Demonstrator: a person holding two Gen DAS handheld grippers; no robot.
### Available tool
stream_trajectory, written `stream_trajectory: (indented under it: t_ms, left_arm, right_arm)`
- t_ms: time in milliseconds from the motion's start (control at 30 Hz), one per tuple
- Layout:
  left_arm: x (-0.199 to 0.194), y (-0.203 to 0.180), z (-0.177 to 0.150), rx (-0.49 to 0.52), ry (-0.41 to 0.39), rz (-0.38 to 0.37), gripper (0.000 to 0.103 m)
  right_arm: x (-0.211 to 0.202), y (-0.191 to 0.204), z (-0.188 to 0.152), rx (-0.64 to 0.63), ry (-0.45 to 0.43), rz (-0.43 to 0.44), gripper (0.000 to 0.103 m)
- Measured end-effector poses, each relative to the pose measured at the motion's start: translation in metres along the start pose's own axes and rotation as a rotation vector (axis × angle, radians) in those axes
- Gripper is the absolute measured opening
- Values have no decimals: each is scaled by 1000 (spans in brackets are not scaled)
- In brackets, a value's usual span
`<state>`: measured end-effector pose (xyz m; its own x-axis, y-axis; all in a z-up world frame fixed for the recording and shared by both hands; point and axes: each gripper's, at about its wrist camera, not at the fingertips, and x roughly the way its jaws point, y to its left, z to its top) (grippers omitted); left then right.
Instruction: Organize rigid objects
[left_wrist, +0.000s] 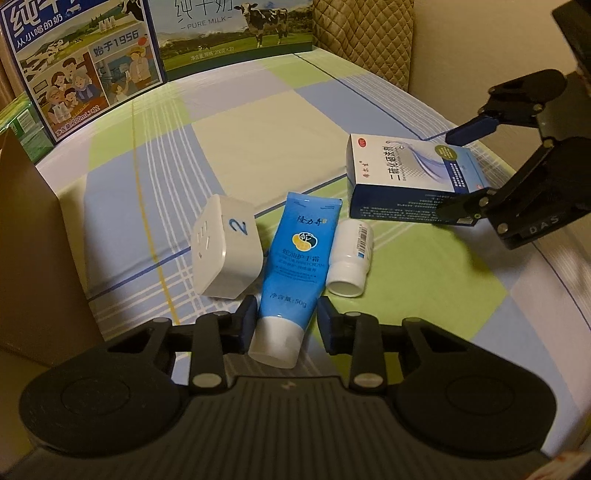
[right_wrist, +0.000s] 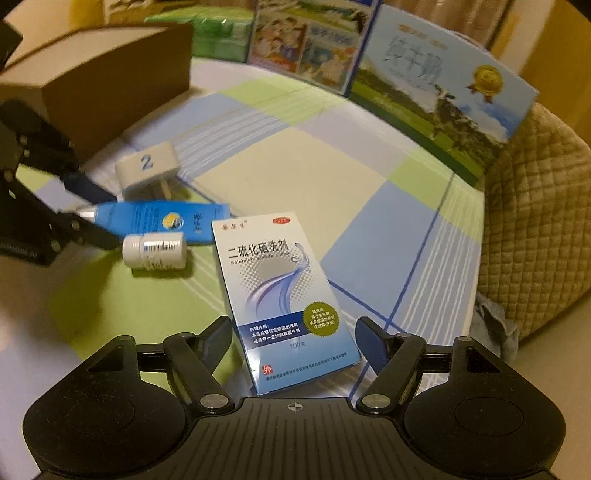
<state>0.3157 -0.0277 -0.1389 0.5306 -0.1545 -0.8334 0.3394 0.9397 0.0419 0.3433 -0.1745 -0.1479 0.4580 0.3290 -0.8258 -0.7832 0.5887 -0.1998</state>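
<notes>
The left claw (left_wrist: 284, 321) is open, and its two blue pads stand on either side of the white cap end of a blue hand cream tube (left_wrist: 293, 266), with a small gap on each side, so it does not grip the tube. The tube lies flat on the checked cloth of the table (left_wrist: 229, 140) and points away from this claw. Just to the left of the tube, ahead of the left finger, a white plug adapter (left_wrist: 225, 247) with a blue "2" stands tilted and touches the tube's edge. Just to the right of the tube lies a small white bottle (left_wrist: 351, 258) on its side, with its cap toward the claw. The right claw (right_wrist: 295, 341) is also open; a blue and white medicine box (right_wrist: 280, 295) lies flat between its fingers, with the near end inside the opening, and the pads seem not to touch it. Beyond both claws, at the far edge of the table, stand two milk cartons (left_wrist: 85, 66), and to the far left of the left claw there is a brown cardboard box (right_wrist: 110, 77).
</notes>
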Motion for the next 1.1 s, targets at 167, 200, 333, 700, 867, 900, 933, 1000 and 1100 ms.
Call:
stream_trajectory:
  t_ms: [167,200,333,700,867,900,933,1000,1100]
  left_arm:
    - [-3,-1,-2,-13,-3,-4,28]
    - [-4,-2,-4,-15,-5,-4,28]
    - [-9,-3,-11,-27,-7,-1,26]
    - [-47,0,-62,-119,21,-6,26]
    - [-70,7,-91,-167,48,12,26]
    - [-74,9,-98,-176,53,17,26]
    - [-79,10,-103,-183,57,21,26]
    - [-87,12,-113,-198,69,29,26]
    - [-95,14,-124,-213,78,32,27]
  right_arm:
    - [8,-4,1,2,16,40,71]
    - [6,-4,0,17,12,51,69]
    - [-2,2,-4,55,12,69,67]
    - [-45,44,-40,254,41,2,67]
    - [-61,66,-53,260,41,43,67]
    - [-64,72,-54,251,41,55,67]
    - [-66,77,-55,241,42,63,67]
    - [-69,88,-57,222,44,83,67]
    - [-73,103,-58,202,43,121,68]
